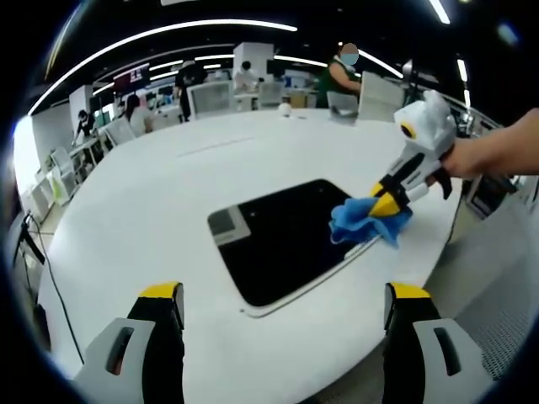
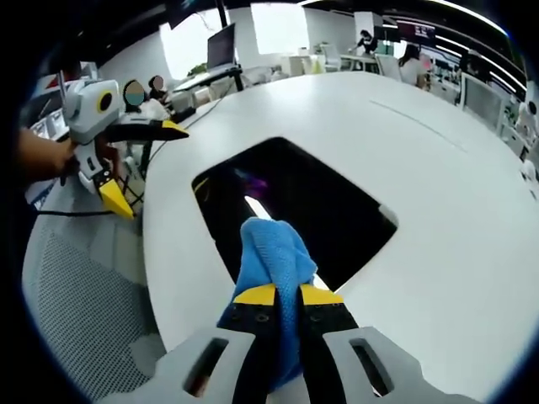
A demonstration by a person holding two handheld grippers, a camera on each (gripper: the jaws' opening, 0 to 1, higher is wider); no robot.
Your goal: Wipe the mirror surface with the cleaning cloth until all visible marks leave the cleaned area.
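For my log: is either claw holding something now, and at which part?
The right claw is shut on the blue cloth, pinching a bunched fold, the free end on the mirror. The left claw is open, holding nothing.

1. No text, label, brand, number or sign can be read in the left gripper view; a dark screen [image 1: 132, 78] at the upper left shows a reddish patch, too blurred to make out any letters.
2. No writing can be read in the right gripper view either; a dark screen [image 2: 418, 32] at the upper right carries a faint reddish glow, too small to tell what it shows.
3. The white table [image 1: 168, 185], the mirror [image 1: 286, 236] and the cleaning cloth [image 2: 274, 252] bear no lettering that can be made out; the yellow-tipped grippers bear none that can be read.
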